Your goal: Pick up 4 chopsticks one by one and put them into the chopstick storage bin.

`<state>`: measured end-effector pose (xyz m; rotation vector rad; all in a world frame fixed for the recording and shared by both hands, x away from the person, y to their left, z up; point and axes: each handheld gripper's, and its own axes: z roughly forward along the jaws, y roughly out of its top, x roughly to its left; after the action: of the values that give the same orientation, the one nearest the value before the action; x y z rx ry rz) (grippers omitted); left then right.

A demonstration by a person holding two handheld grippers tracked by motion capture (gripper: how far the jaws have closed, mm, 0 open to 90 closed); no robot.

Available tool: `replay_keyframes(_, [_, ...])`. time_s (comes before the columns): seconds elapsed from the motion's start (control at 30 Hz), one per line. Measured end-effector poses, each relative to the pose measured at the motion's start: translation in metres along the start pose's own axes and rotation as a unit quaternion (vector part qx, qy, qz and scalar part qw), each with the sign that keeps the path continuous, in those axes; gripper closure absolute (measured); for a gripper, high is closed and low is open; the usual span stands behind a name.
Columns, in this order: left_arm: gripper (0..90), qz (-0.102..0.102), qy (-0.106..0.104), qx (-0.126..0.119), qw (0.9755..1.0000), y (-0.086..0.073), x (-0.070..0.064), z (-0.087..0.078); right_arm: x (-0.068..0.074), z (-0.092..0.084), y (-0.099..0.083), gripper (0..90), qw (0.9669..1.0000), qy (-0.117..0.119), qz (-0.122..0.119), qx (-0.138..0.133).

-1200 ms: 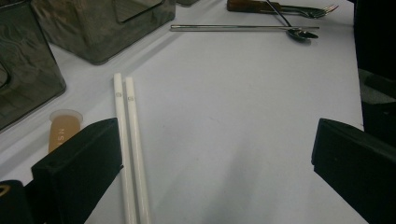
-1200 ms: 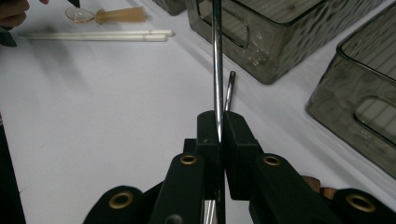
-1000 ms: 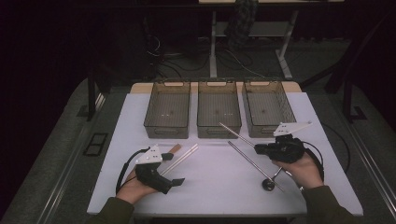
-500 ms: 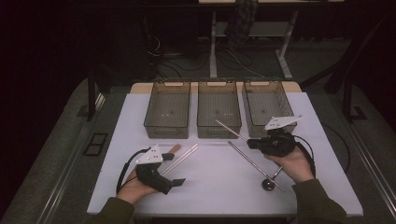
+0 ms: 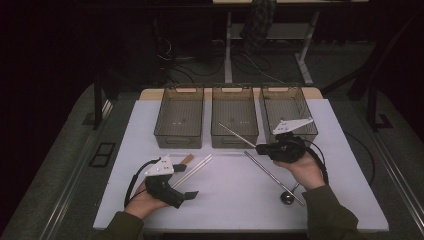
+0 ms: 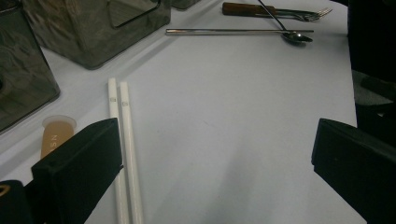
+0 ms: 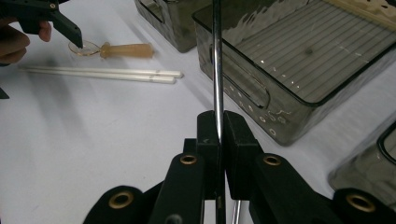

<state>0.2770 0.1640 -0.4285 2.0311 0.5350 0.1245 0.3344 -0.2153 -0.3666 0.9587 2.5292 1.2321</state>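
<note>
- Two hand-held grippers work over a white table (image 5: 240, 200), seen from above, with three smoky transparent bins in a row at its far edge.
- Right gripper (image 5: 260, 148): its black jaws are pressed together on a thin metal rod (image 5: 235, 134), pinching it near one end. The rod is lifted off the table and slants up toward the middle bin (image 5: 234, 142), its far end over that bin's near wall. In the right gripper view (image 7: 219, 133) the rod (image 7: 217, 60) rises straight from between the jaws, alongside the bin's corner.
- Left gripper (image 5: 192, 194): it rests low at the table's near left, held in the person's hand. In the left gripper view the jaws stand spread wide apart with bare table between them.
- Two white chopsticks (image 5: 197, 167) lie side by side just beyond the left gripper, beside a small brown-handled piece (image 5: 187, 160).
- A long metal spoon (image 5: 272, 175) lies flat on the table below the right hand, its bowl toward the near edge.
- The left bin (image 5: 179, 140) and the right bin (image 5: 305, 100) look empty.
</note>
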Motion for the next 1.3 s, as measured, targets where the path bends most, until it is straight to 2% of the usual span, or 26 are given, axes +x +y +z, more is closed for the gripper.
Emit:
replay_keyframes(0.57, [0.5,-0.002,-0.004,-0.004,1.0,0.001,0.0,0.0,0.005,0.022,0.028,85.0,0.9999,0.01,-0.002,-0.001])
replay_keyframes(1.3, [0.5,-0.001,-0.006,-0.009,0.9999,0.001,-0.002,-0.001,0.011,0.049,0.075,85.0,1.0,0.002,0.001,0.005])
